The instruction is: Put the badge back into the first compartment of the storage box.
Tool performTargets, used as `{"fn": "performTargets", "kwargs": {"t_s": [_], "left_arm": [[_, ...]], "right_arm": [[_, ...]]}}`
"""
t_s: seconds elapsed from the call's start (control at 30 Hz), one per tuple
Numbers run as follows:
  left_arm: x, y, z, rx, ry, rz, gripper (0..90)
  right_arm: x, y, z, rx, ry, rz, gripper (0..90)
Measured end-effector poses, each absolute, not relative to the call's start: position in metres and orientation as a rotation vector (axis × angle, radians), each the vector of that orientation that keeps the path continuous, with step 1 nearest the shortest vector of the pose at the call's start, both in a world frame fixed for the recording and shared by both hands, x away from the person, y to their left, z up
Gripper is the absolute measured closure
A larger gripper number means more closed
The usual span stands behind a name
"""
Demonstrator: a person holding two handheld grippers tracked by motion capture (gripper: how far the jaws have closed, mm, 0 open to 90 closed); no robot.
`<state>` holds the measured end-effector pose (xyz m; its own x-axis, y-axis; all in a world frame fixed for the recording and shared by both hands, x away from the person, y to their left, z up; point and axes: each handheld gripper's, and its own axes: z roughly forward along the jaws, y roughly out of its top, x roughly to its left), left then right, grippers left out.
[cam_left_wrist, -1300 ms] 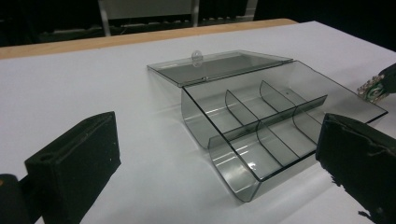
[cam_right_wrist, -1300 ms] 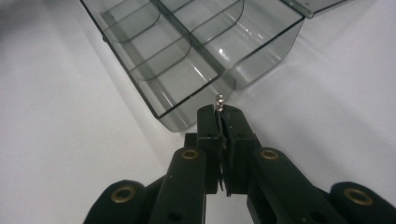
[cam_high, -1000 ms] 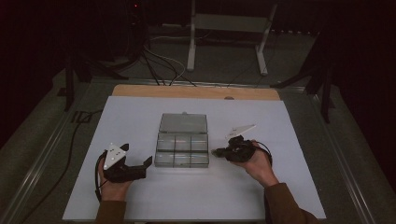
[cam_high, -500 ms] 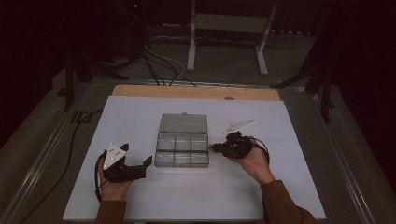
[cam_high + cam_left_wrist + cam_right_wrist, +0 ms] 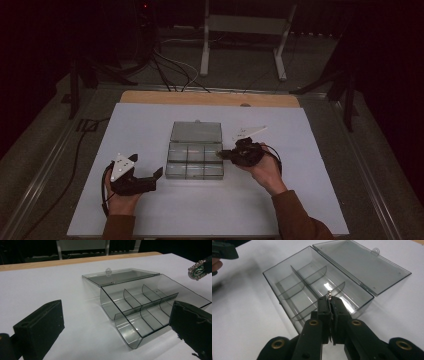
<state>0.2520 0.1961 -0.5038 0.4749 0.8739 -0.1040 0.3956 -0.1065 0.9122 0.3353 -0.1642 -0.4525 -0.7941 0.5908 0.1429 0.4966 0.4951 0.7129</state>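
While pinched at the very tips of the right gripper [image 5: 331,299], a small sparkling beaded trinket [image 5: 329,293] hangs just over the clear smoky plastic compartment box [image 5: 312,287].
Its hinged lid [image 5: 362,263] lies open beyond; the left gripper [image 5: 150,181], jaws wide apart and holding nothing, rests near the box's other end on the white table [image 5: 150,125].

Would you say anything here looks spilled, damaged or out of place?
Nothing stands out. The clear divided box sits square on the white table, lid laid flat behind, compartments empty; the right gripper pinches a small beaded piece over it.
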Motion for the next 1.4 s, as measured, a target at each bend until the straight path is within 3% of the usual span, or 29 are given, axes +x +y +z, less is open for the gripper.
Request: {"fn": "performTargets", "kwargs": {"t_s": [1.4], "left_arm": [[0.252,0.197,-0.504,1.702,1.098,0.585,1.3]], "right_arm": [[0.348,-0.131,-0.441,1.015,2.508,1.330,87.3]]}}
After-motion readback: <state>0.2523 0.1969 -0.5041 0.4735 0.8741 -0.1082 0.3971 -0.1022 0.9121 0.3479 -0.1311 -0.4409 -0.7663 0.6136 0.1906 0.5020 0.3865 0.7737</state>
